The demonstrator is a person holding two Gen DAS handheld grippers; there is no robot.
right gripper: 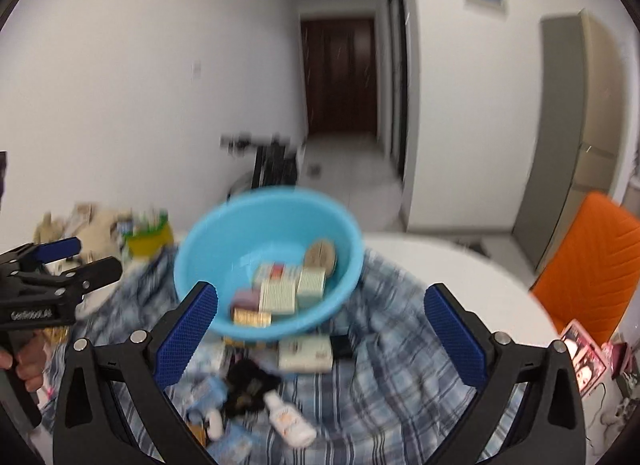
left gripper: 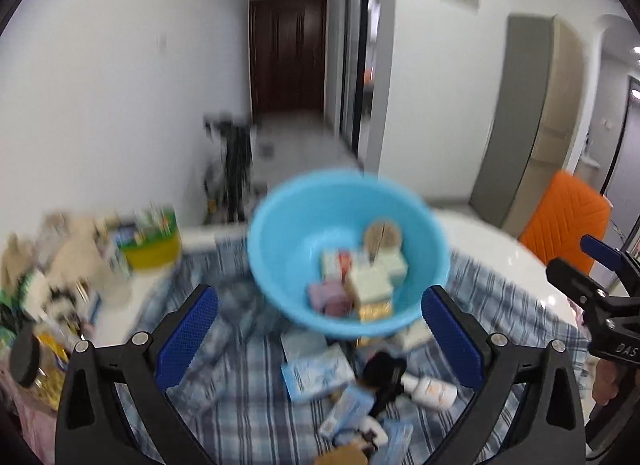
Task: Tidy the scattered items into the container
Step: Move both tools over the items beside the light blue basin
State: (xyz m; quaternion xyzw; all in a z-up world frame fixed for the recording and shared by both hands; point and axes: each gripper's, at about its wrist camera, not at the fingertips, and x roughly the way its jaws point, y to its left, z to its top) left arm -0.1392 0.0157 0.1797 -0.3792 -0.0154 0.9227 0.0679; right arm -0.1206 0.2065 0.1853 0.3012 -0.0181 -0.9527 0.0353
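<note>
A light blue plastic basin (left gripper: 304, 225) (right gripper: 248, 233) sits on a blue plaid cloth (left gripper: 248, 377) (right gripper: 380, 365) and holds several small boxes and a round tan piece. In front of it lie scattered items: a pale blue box (left gripper: 316, 375), a white bottle (left gripper: 430, 389) (right gripper: 290, 421), a black object (left gripper: 384, 373) (right gripper: 250, 379) and a cream box (right gripper: 306, 353). My left gripper (left gripper: 320, 341) is open, raised above these items. The right gripper (right gripper: 320, 341) is open too, with nothing between its fingers. Both views are blurred.
A cluttered pile with a yellow-green tub (left gripper: 154, 249) (right gripper: 148, 239) stands at the left. The white tabletop (left gripper: 500, 249) (right gripper: 460, 265) runs right toward an orange chair (left gripper: 564, 221) (right gripper: 588, 265). A hand (right gripper: 28, 361) holds the other gripper. A pink item (right gripper: 584, 357) lies at the right edge.
</note>
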